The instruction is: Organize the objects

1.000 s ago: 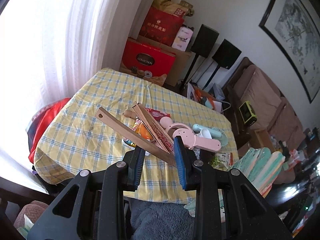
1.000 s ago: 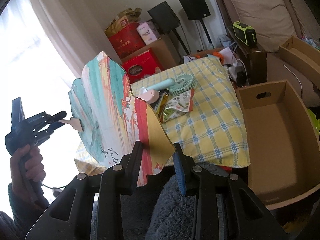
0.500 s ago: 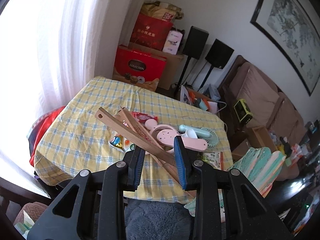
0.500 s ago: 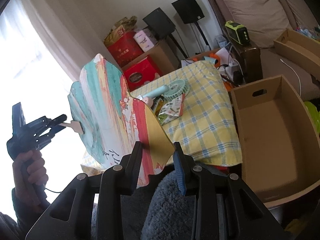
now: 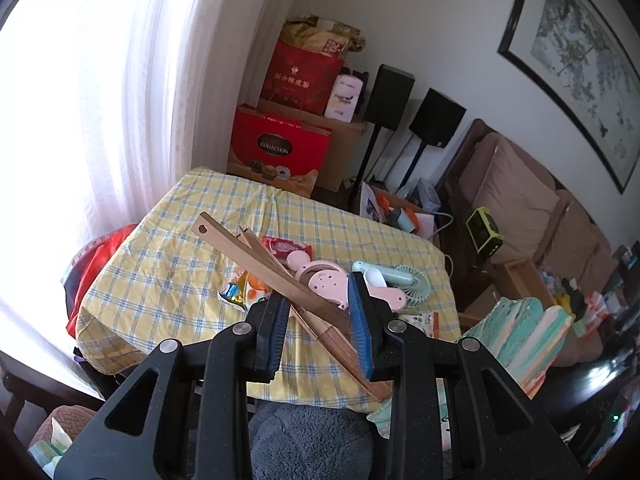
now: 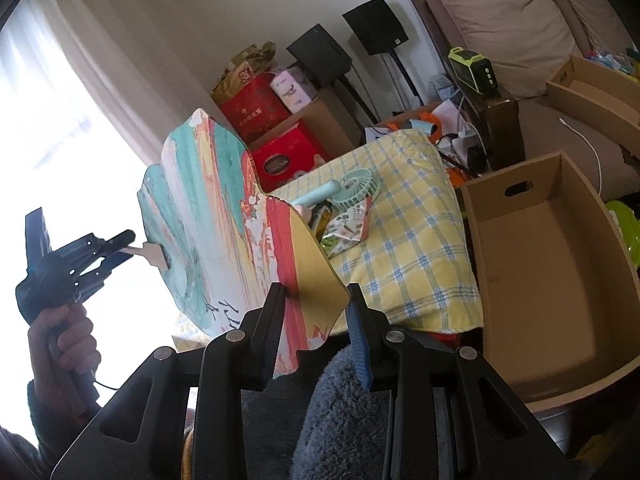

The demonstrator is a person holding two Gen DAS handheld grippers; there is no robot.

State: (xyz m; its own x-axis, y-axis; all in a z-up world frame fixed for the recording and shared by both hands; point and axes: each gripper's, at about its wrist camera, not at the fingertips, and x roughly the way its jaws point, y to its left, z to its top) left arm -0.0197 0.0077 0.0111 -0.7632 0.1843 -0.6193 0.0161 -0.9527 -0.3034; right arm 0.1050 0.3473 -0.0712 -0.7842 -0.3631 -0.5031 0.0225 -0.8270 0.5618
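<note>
Your left wrist camera sits high behind the left claw (image 5: 320, 328), looking down and forward over the desk (image 5: 168, 240) toward the far corner with the red boxes (image 5: 280, 148) and speakers. Your right wrist camera rides behind the right claw (image 6: 316, 320), lower and further right — it faces the desk's near right edge and the open cardboard box (image 6: 540, 280) beside it. Both views share the checked desk, the mint handheld fan (image 5: 396, 280) (image 6: 340, 190) and the painted folding fan (image 5: 520, 332) (image 6: 224, 208), which hangs close to your right lens.

open fan (image 6: 224, 240) blocks the left; cardboard box (image 6: 540, 280) interior free.
</note>
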